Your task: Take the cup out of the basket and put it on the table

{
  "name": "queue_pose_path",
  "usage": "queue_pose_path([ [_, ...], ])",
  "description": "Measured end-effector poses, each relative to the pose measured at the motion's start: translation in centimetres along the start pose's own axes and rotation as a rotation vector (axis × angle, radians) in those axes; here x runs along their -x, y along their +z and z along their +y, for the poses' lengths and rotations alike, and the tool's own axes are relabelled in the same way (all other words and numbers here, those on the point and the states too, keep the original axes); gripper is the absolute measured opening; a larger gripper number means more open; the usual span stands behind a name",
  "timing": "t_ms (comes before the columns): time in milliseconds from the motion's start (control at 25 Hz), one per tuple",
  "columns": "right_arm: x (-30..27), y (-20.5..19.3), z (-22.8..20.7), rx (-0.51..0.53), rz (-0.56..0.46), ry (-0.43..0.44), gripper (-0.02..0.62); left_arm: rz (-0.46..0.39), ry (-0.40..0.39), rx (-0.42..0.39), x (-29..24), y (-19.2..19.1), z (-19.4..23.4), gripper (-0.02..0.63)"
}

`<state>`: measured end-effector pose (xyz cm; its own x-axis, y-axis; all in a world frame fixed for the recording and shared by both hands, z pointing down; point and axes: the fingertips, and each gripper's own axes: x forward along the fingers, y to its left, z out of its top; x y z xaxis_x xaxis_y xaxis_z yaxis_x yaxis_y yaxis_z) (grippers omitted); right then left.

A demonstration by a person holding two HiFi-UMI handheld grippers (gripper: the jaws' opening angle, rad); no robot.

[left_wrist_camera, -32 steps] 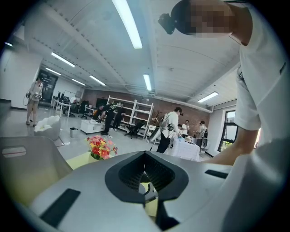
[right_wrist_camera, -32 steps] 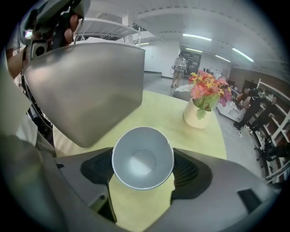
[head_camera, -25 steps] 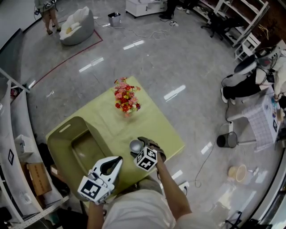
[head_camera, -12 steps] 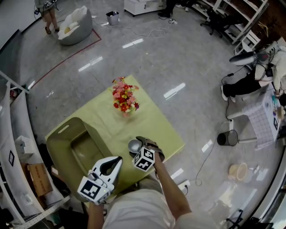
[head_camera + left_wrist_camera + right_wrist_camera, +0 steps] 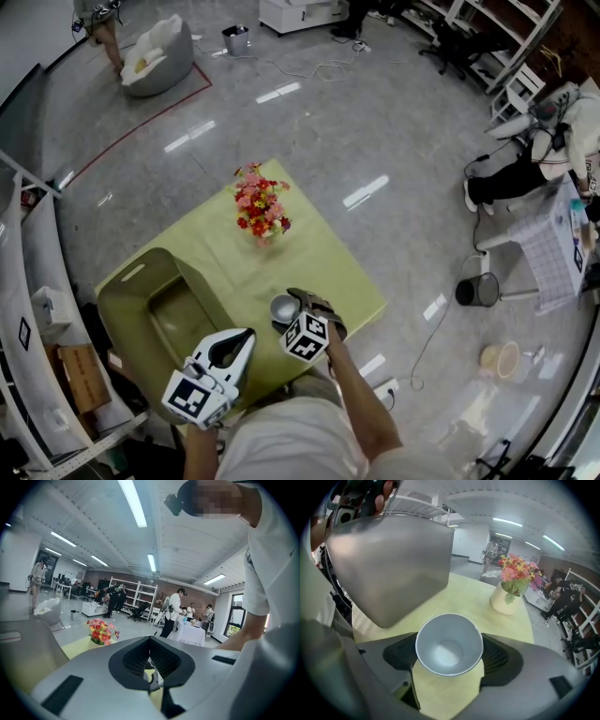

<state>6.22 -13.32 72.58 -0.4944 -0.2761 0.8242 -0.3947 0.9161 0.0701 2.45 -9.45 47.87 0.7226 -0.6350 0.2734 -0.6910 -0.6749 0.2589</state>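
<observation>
The surface (image 5: 328,253) carries the basket (image 5: 141,272) at its left corner. The left claw (image 5: 249,333) hangs pressed together and empty by the near edge. The right claw (image 5: 450,657) pinches the cup (image 5: 440,639) by opposite sides below the rim, close to the near right edge and clear of the basket. The cup looks light, thin-walled and easily squashed or tipped, so a gentle side hold suits it. Its base is hidden, so whether it rests on the surface is unclear.
</observation>
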Motion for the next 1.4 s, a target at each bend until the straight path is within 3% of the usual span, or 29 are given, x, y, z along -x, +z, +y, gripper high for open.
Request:
queue_pose_path([
  [480,0.4,-0.2,-0.1,-0.037,-0.024,0.011,0.391,-0.001,-0.005,-0.007,0.0,0.0,-0.1,0.008],
  [720,1.6,0.2,-0.8,-0.061,-0.059,-0.022,0.403,-0.006,-0.007,-0.013,0.0,0.2,-0.1,0.008],
  [880,5.2,1.4,-1.9,-0.121,-0.152,-0.077,0.403,-0.006,-0.008,-0.015,0.0,0.3,-0.3,0.008],
  [1160,13.7,5.7,-2.5,-0.228,-0.414,-0.132,0.396,-0.006,-0.025,-0.030,0.0,0.2,-1.0,0.008],
  [1400,18.4,7.4,-2.0,-0.242,-0.530,-0.201,0.233,-0.014,-0.040,-0.033,0.2,0.3,-1.8,0.008],
])
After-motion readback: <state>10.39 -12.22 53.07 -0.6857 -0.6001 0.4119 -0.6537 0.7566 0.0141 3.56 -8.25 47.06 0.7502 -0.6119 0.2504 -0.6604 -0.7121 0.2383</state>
